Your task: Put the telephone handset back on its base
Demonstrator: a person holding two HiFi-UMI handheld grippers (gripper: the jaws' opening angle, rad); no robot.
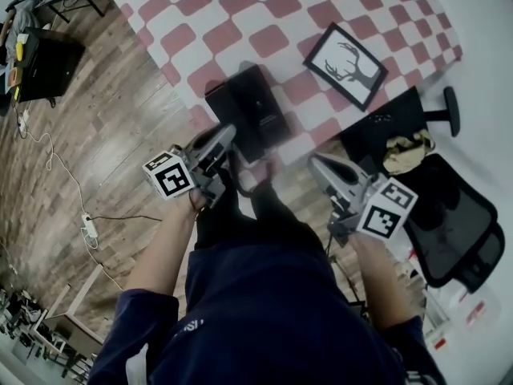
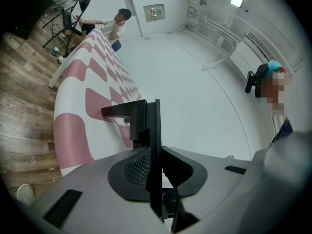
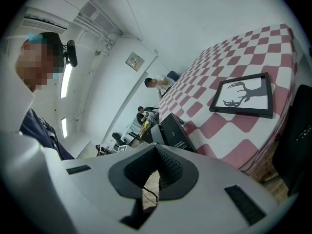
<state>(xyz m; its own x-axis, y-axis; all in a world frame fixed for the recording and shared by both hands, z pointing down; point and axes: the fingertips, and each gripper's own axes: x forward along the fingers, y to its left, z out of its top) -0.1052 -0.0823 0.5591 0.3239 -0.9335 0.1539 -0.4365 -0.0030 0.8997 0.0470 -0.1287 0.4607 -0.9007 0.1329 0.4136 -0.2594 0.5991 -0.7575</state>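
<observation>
One black handset point(image 2: 152, 126), one black base point(image 1: 244, 111), one framed deer picture point(image 1: 346, 64) on the checkered desk point(image 1: 240, 14). Handset's edge-on, pinched between the left gripper point(image 2: 155, 155) fingers, just beside the base; right gripper point(image 3: 156, 152) fingers pressed together, empty.

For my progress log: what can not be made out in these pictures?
1. The black slab in the left gripper: edge-on in the left gripper view, lost among dark shapes in the head view; what it is, unclear.
2. The telephone: cradle too dark in head view.
</observation>
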